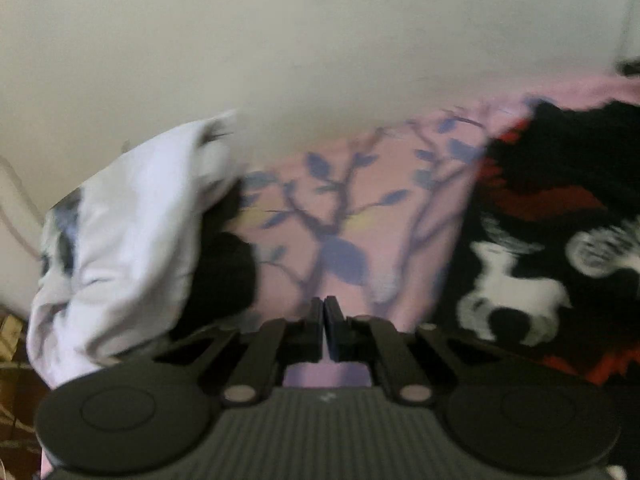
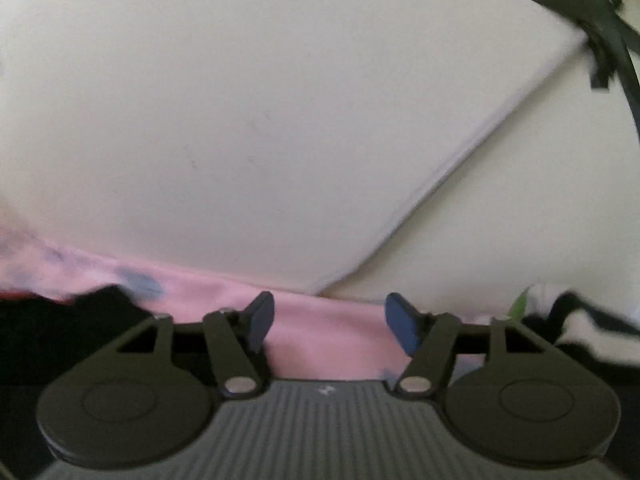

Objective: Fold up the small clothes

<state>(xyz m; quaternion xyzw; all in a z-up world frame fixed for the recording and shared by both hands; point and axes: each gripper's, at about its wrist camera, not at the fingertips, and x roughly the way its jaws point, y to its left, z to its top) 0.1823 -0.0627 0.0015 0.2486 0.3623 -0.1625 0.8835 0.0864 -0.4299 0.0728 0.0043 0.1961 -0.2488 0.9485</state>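
Observation:
In the left wrist view, my left gripper [image 1: 324, 308] is shut with its fingertips together over a pink sheet [image 1: 352, 216] printed with blue leaves; I see nothing held between them. A white garment [image 1: 120, 248] with dark print lies bunched at the left, with black cloth [image 1: 224, 272] under it. A black garment [image 1: 540, 240] with white and red print lies at the right. In the right wrist view, my right gripper [image 2: 330, 320] is open and empty above the pink sheet [image 2: 328, 340]. The black garment's edge [image 2: 60, 328] shows at the left.
A plain white wall [image 1: 280, 40] fills the background in both views. In the right wrist view a wall corner [image 2: 460, 168] runs diagonally, black straps [image 2: 592, 12] hang at the top right, and black-and-white cloth [image 2: 580, 328] lies at the right edge.

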